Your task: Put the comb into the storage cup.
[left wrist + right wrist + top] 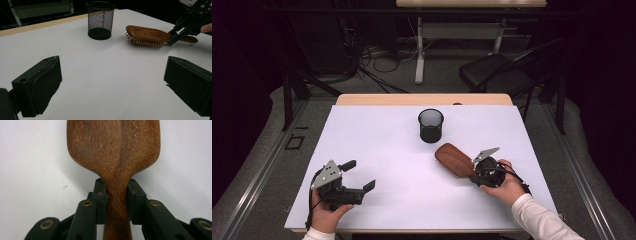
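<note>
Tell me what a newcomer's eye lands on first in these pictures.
First, the wooden hairbrush lying bristles down at the right of the white table, its handle clamped in the right tongs. Next, the black mesh cup standing upright just beyond it, near the table's far edge. Last, the left tongs wide open above the bare near-left part, holding nothing.

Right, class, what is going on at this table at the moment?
A person holds a gripper in each hand over a white table. The right gripper is shut on the neck of a wooden hairbrush, which lies bristles down on the table. The left gripper rests open near the front edge with nothing between its jaws. A black mesh cup stands upright just beyond the brush, apart from it.
</note>
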A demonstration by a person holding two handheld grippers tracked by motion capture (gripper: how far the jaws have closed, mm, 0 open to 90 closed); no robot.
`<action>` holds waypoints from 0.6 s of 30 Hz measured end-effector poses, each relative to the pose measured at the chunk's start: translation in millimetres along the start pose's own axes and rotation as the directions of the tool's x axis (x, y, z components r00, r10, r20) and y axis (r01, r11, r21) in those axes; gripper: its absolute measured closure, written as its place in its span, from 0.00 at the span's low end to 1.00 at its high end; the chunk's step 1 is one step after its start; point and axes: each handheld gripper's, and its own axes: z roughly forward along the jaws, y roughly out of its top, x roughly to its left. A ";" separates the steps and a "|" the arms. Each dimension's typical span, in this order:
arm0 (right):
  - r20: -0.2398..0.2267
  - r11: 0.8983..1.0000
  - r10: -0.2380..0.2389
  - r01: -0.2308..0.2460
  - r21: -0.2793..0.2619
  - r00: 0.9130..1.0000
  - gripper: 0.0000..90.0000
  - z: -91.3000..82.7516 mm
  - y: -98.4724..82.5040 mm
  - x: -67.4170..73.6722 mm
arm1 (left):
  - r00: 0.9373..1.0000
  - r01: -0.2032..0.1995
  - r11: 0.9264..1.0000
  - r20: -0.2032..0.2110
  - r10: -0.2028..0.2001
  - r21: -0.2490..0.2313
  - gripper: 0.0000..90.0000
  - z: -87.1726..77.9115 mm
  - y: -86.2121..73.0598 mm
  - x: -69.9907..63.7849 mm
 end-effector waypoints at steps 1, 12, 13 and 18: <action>0.000 1.000 0.000 0.000 0.000 1.000 0.80 0.0 0.0 0.0 | 1.000 0.000 1.000 0.000 0.000 0.000 0.02 0.0 0.0 0.0; 0.011 0.997 0.046 -0.045 -0.066 0.999 0.80 -12.9 0.2 -6.4 | 1.000 0.001 1.000 -0.001 -0.001 0.000 0.02 0.1 0.0 -0.1; 0.010 0.996 0.049 -0.048 -0.074 0.999 0.80 -16.1 0.6 -7.7 | 1.000 0.000 1.000 -0.002 0.000 0.001 0.02 0.1 0.0 0.0; 0.012 0.993 0.069 -0.068 -0.100 0.998 0.80 -22.0 1.2 -8.9 | 1.000 0.004 1.000 -0.003 -0.004 0.001 0.02 0.4 -0.2 0.0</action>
